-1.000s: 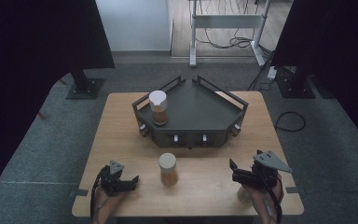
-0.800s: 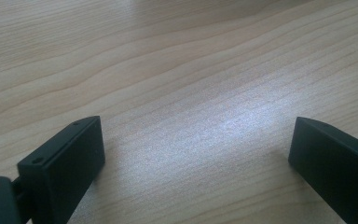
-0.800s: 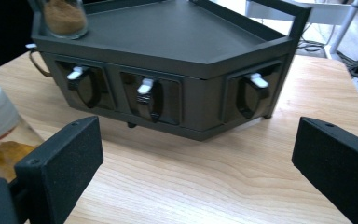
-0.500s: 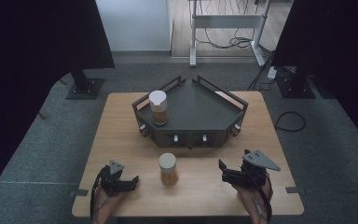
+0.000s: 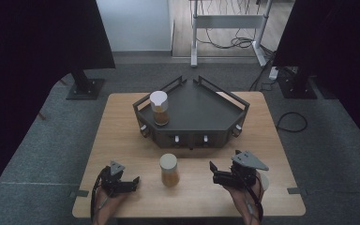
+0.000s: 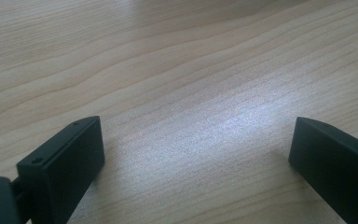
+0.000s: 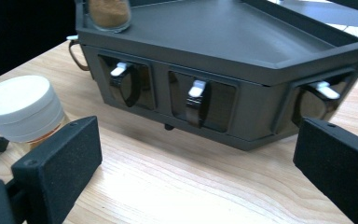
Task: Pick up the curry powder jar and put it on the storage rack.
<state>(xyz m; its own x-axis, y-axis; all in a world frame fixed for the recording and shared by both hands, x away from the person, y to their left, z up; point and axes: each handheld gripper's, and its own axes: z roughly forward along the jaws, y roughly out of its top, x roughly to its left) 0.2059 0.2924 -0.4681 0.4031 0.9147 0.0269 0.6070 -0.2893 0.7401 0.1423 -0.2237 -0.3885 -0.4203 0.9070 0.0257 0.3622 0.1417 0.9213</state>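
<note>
Both the left gripper (image 5: 132,182) and the right gripper (image 5: 214,172) sit wide open, holding nothing, low over the wooden table (image 5: 122,140). Between them stands a white-lidded spice jar (image 5: 169,170). Beyond it, a dark angular tray (image 5: 206,110) carries a second jar (image 5: 159,108).

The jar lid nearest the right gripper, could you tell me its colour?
White; the jar lid shows best in the right gripper view.

table (image 5: 122,136): pale matt wood | rack (image 5: 201,112): dark matt metal
</note>
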